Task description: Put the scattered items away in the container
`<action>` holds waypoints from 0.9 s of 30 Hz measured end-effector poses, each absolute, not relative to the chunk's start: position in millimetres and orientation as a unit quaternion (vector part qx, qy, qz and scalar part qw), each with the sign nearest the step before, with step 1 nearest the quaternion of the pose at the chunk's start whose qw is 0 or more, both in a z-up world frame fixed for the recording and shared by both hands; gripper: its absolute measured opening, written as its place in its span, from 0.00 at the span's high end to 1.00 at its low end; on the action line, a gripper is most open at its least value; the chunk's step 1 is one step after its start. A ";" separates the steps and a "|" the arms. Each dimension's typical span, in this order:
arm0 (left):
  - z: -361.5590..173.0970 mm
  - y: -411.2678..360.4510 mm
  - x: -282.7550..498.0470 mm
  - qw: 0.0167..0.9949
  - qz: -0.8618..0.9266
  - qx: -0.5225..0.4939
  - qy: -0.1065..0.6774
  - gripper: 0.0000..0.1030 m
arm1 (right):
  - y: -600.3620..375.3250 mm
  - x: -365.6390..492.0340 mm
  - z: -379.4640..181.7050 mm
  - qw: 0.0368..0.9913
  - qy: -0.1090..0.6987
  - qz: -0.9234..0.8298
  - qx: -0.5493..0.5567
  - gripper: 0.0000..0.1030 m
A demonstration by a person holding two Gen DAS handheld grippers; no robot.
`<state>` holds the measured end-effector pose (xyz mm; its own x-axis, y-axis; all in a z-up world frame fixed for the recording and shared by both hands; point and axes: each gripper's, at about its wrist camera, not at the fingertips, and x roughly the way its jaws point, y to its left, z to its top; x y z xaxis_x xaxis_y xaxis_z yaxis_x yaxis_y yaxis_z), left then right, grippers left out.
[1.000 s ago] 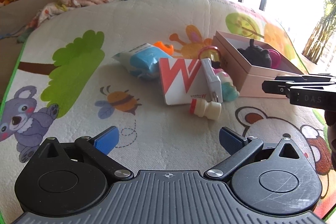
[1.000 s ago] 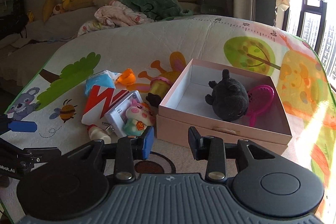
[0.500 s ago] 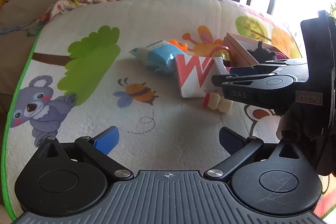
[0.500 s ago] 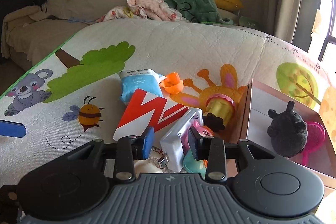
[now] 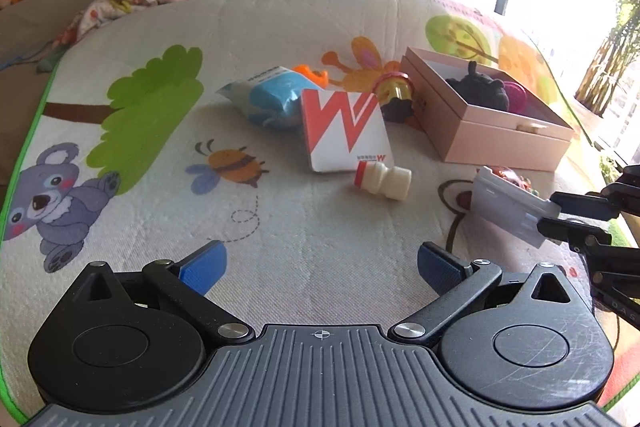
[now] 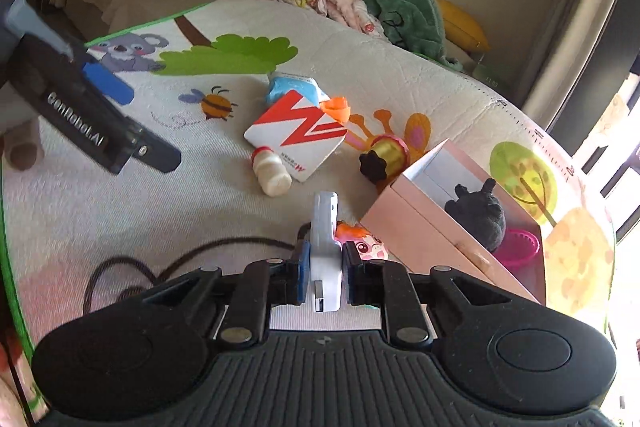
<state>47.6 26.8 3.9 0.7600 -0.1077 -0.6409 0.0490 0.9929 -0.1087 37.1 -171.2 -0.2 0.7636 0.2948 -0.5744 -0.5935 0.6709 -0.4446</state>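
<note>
Blister pack clamped in right gripper, jaws just closed on its lower edge. Lifted clear of pile, held upright above mat, just beside box. Half a second before, still lay among other items with jaws open around it. Left gripper wide apart, empty. Bottle, red-white pack, blue pouch left to collect.
</note>
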 end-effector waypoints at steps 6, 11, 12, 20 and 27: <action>3.8 1.2 44.1 0.935 -0.073 -0.019 0.346 0.00 | -206.6 6.5 -9.5 0.878 0.241 0.223 -0.348 0.78; 7.0 -10.5 42.9 0.935 -0.083 -0.003 0.344 0.00 | -241.3 9.8 -7.1 0.900 0.271 0.197 -0.279 0.54; 7.0 -11.8 43.0 0.935 -0.083 -0.002 0.344 0.00 | -250.3 12.7 -1.5 0.906 0.281 0.204 -0.242 0.50; 7.2 -33.9 39.8 0.931 -0.120 0.023 0.345 0.00 | -285.4 54.0 20.4 0.939 0.281 0.198 -0.035 0.18; 8.5 -47.5 27.2 0.926 -0.156 0.056 0.340 0.00 | -242.2 116.6 -9.8 0.924 0.323 0.206 0.000 0.13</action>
